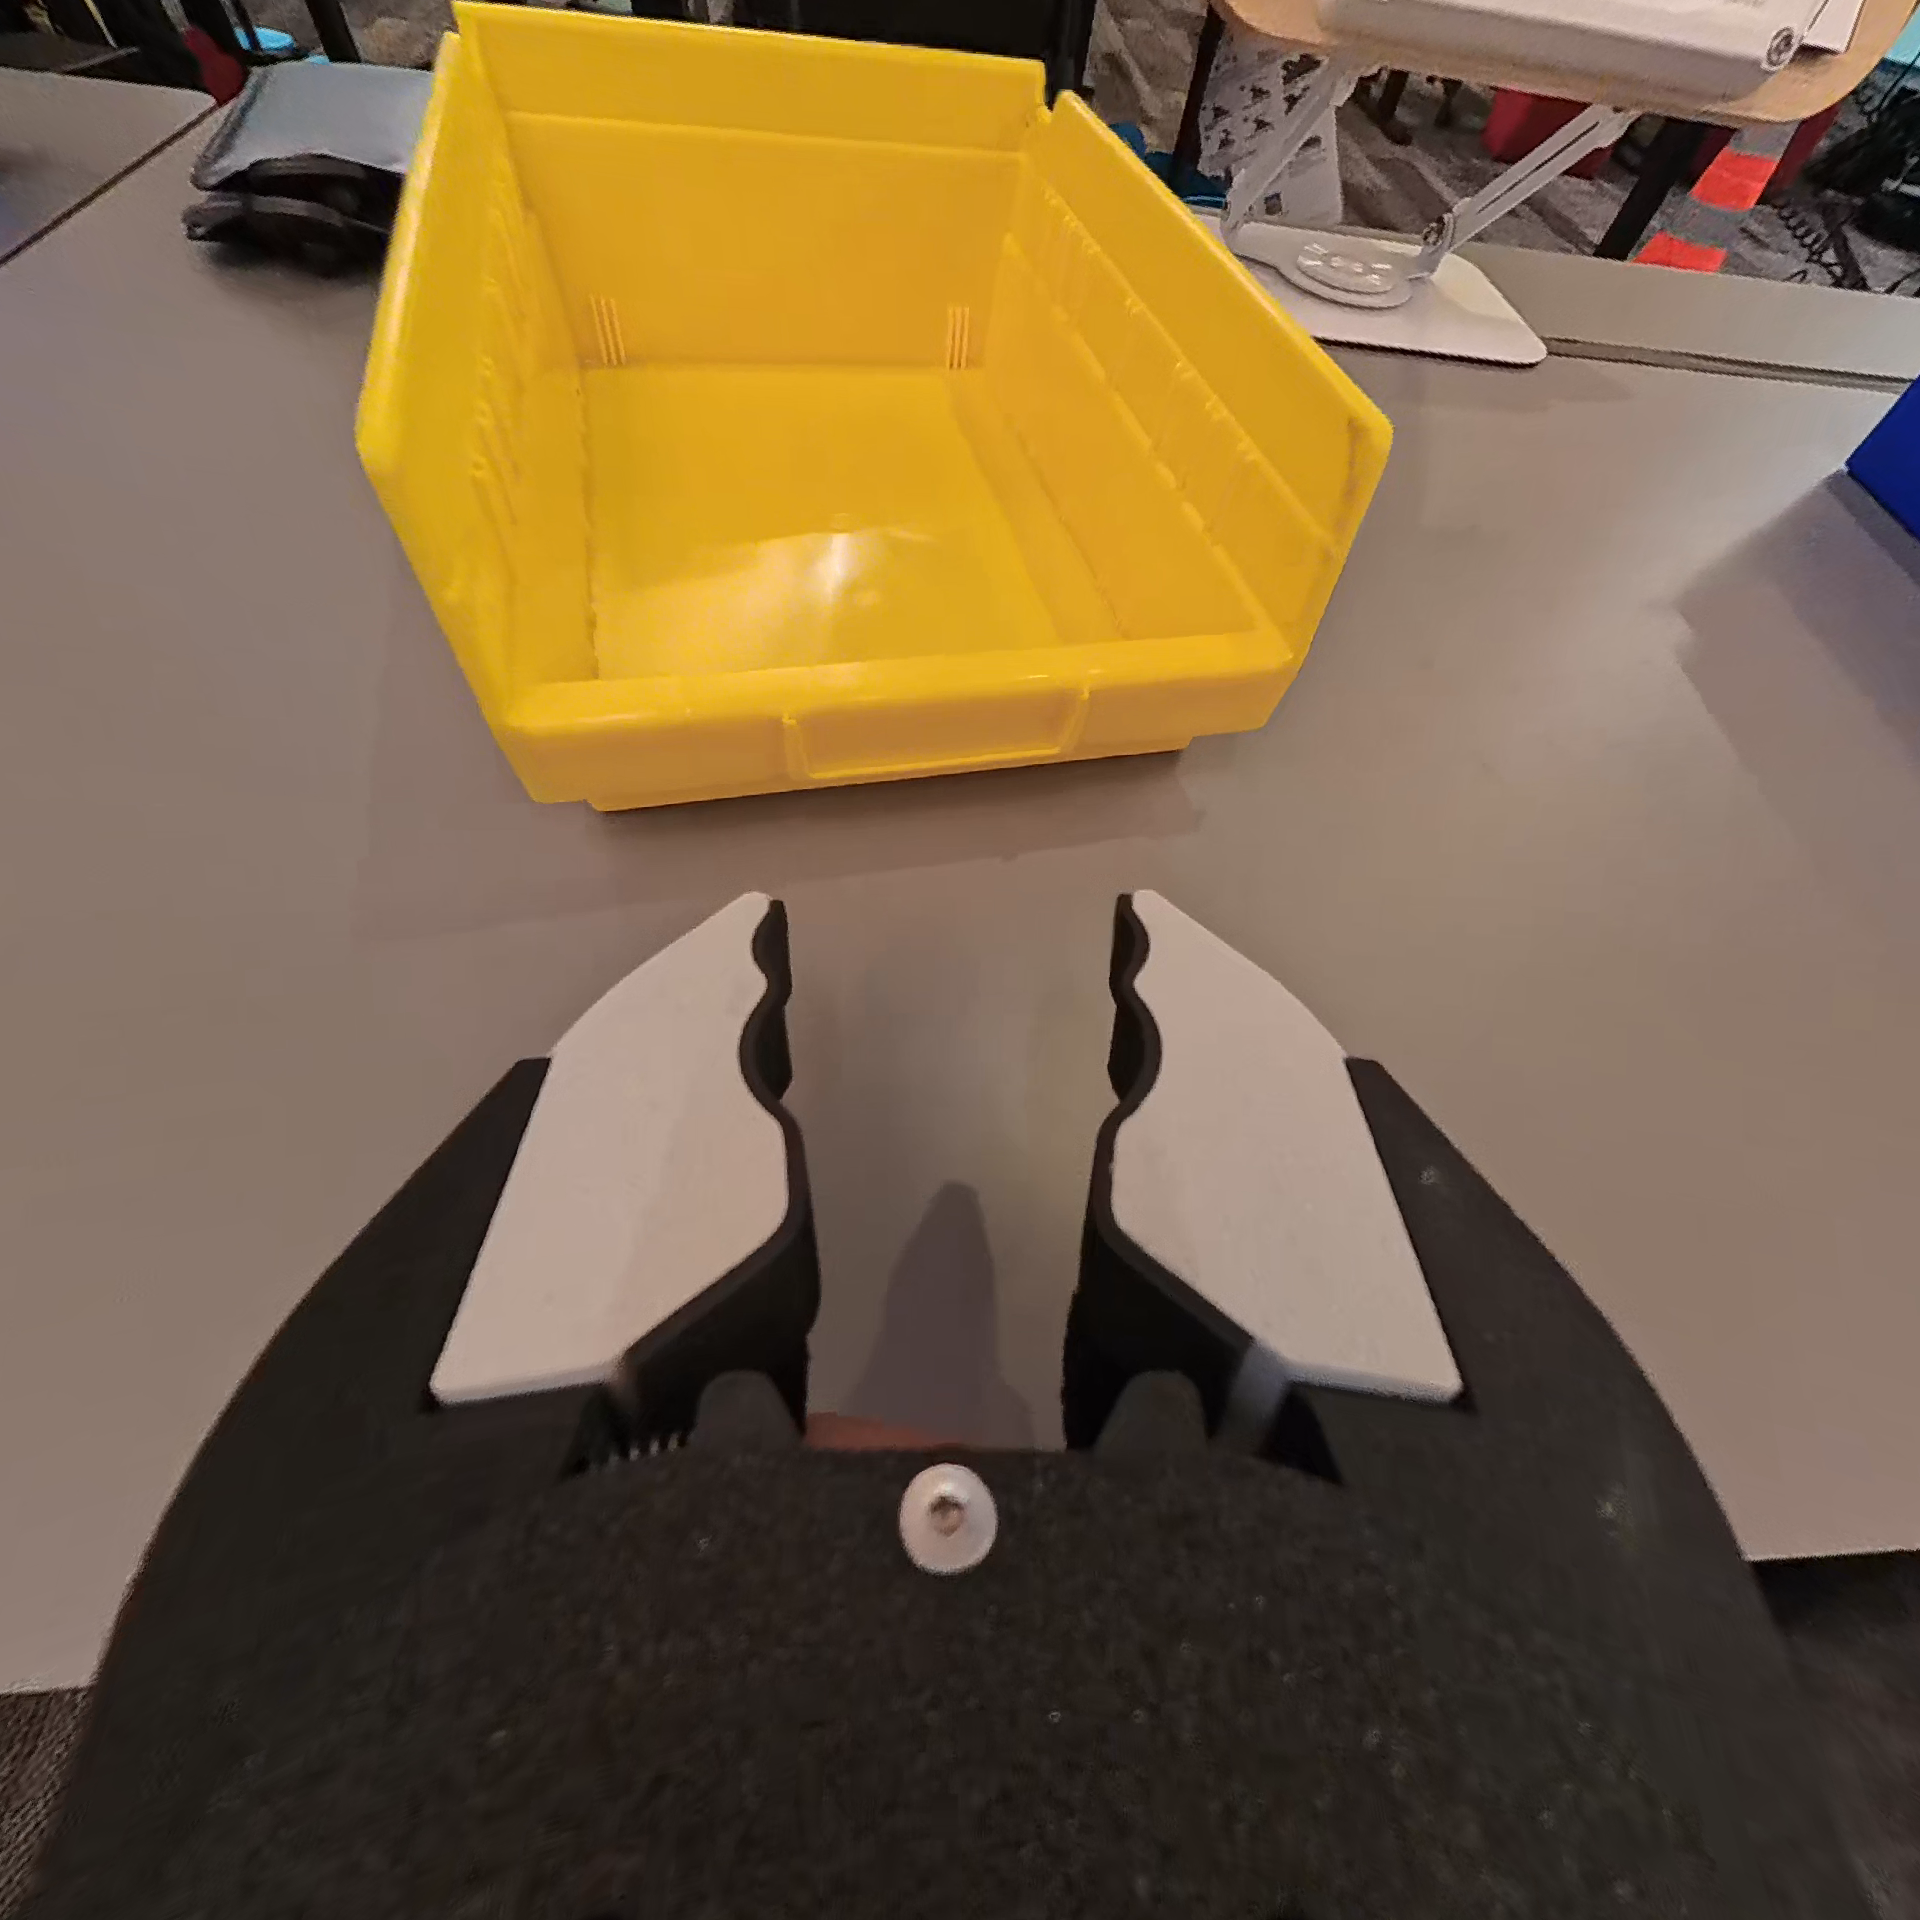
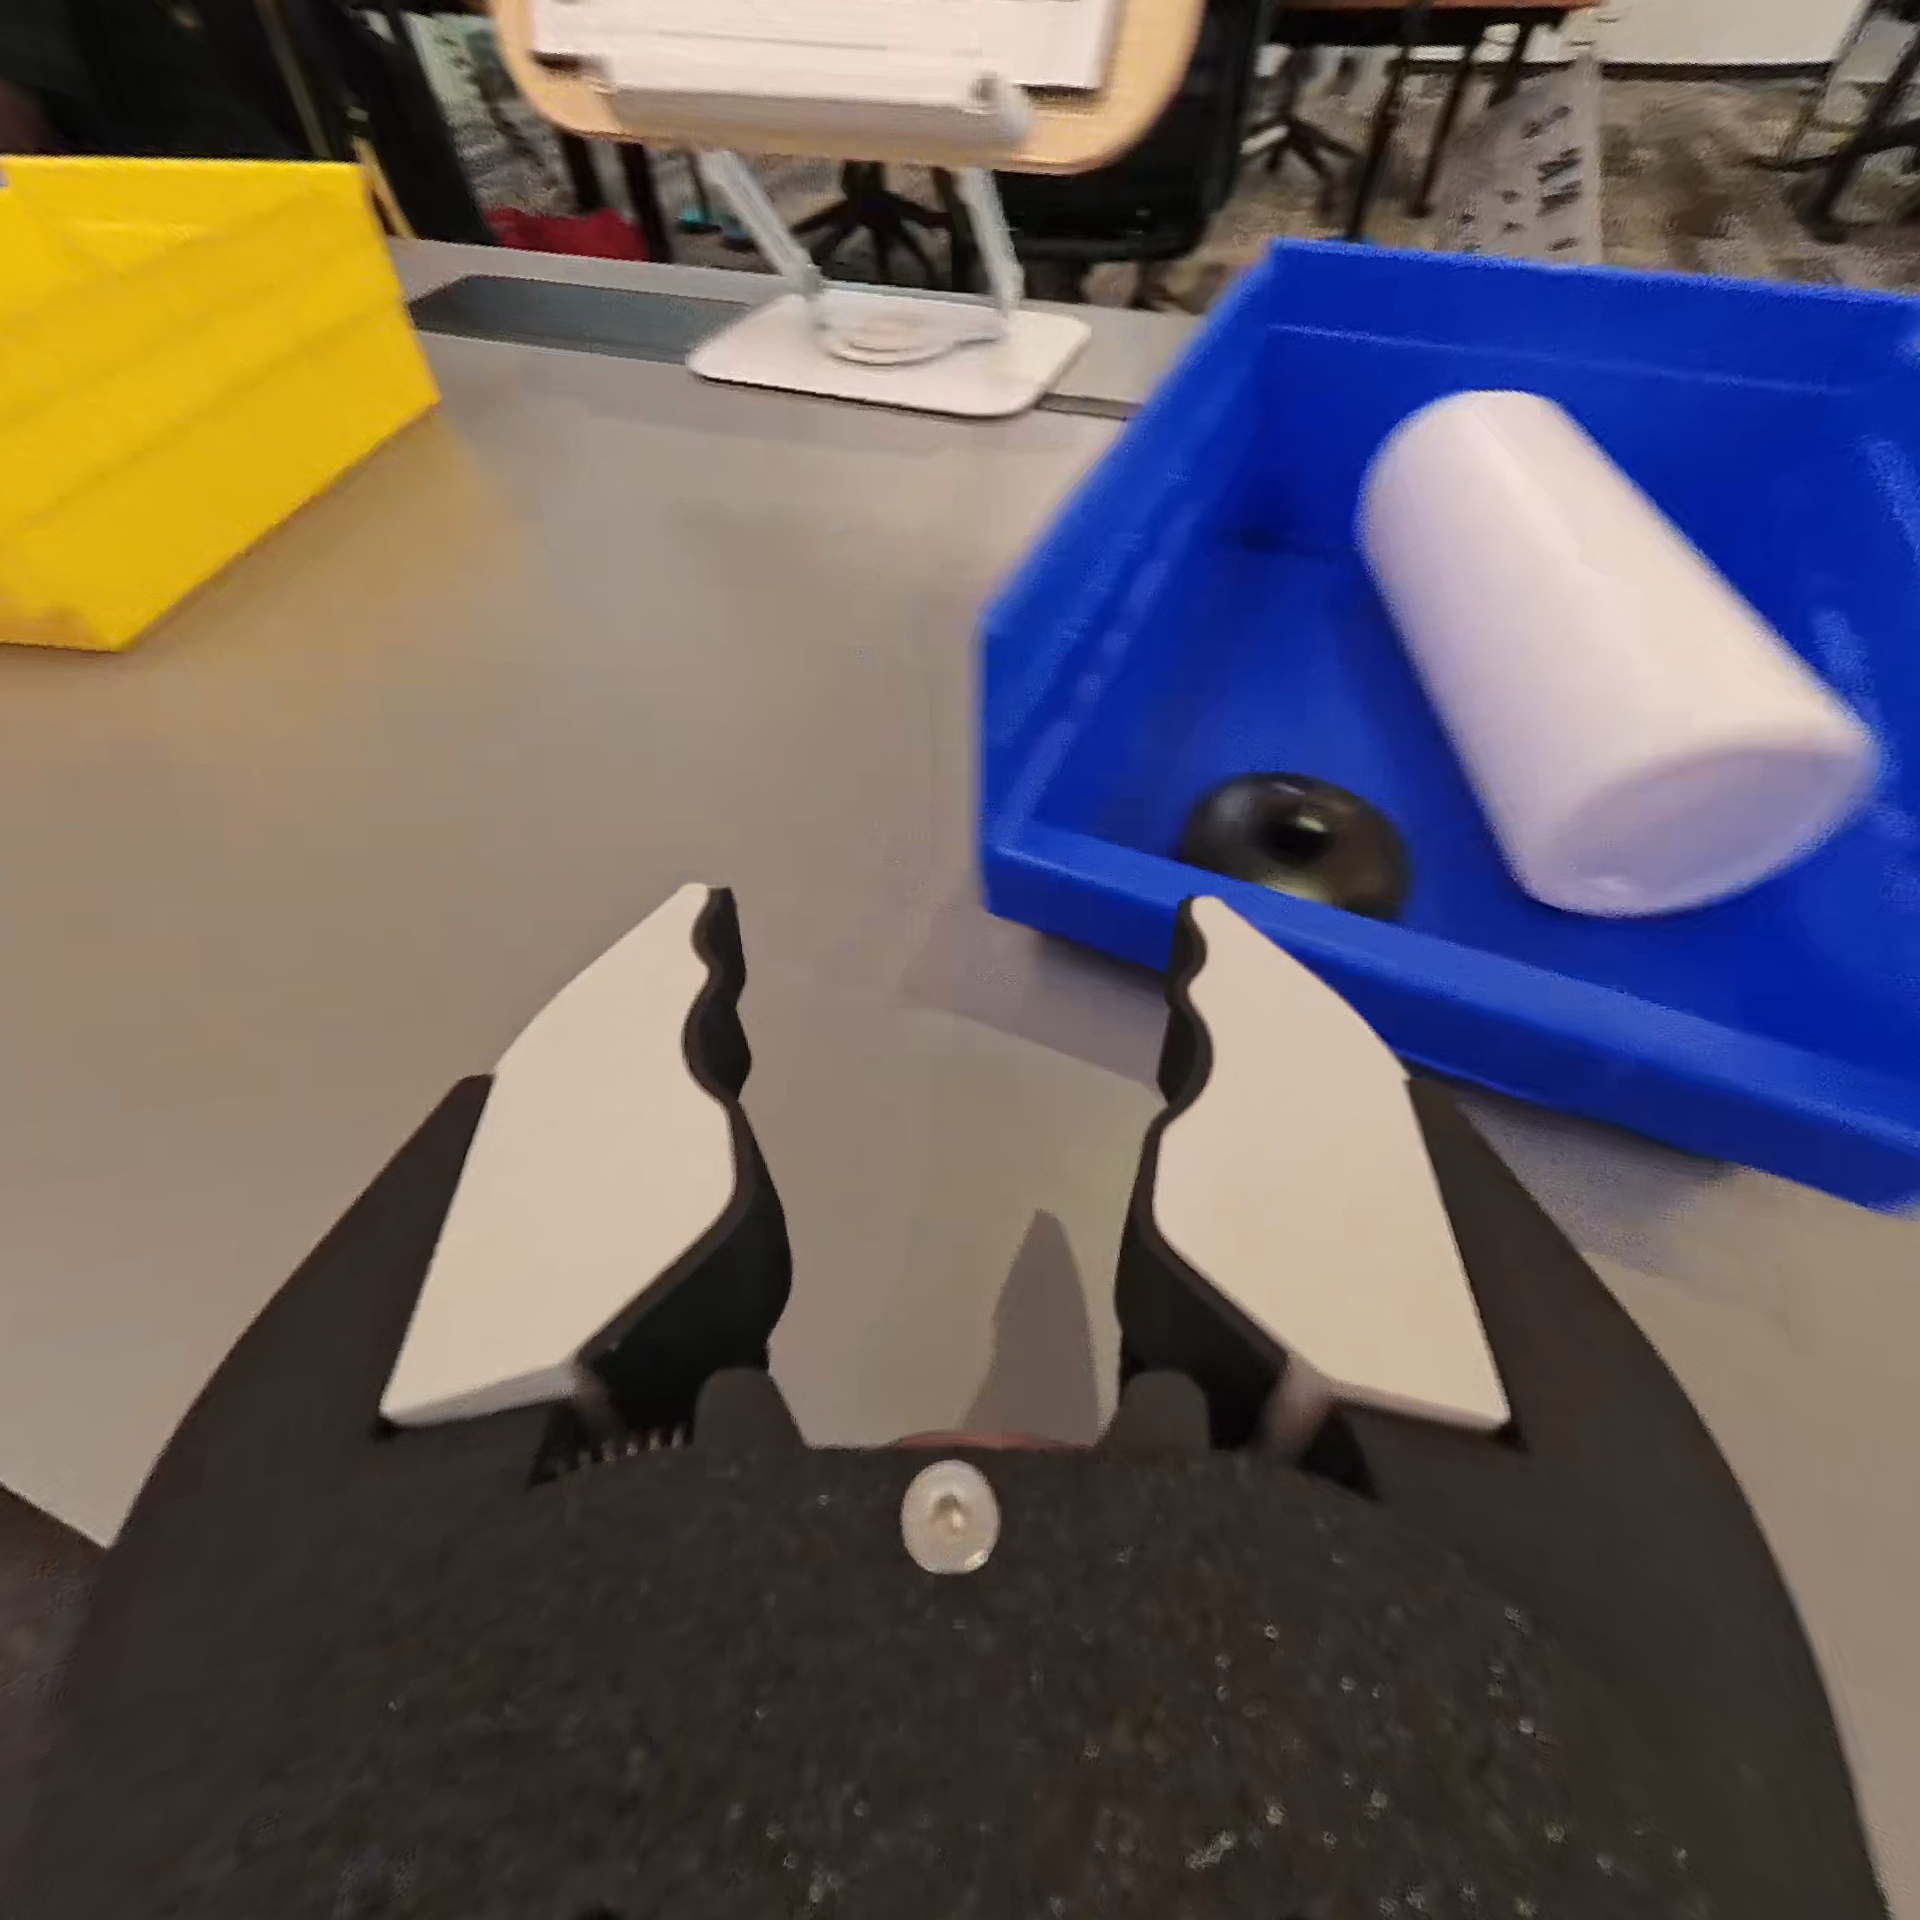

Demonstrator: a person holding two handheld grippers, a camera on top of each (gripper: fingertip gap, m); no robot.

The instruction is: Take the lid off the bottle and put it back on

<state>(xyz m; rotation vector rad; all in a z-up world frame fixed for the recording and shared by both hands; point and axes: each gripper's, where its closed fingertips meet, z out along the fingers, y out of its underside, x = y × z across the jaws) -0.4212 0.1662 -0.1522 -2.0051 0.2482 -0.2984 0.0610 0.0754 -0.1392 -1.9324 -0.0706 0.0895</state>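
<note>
Bins sat on the grey desk [image 1: 1455, 935]: glossy yellow bin [image 1: 831, 717] held nothing, blue bin [image 2: 1558, 1029] held a smooth white bottle [image 2: 1590, 655] lying down beside a round black lid [image 2: 1294, 842], both grippers' jaws spread.

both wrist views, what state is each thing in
left tool: open, empty
right tool: open, empty
yellow bin: upright, empty
blue bin: upright, holds two things
white bottle: on its side in blue bin
black lid: apart from bottle, in blue bin
</note>
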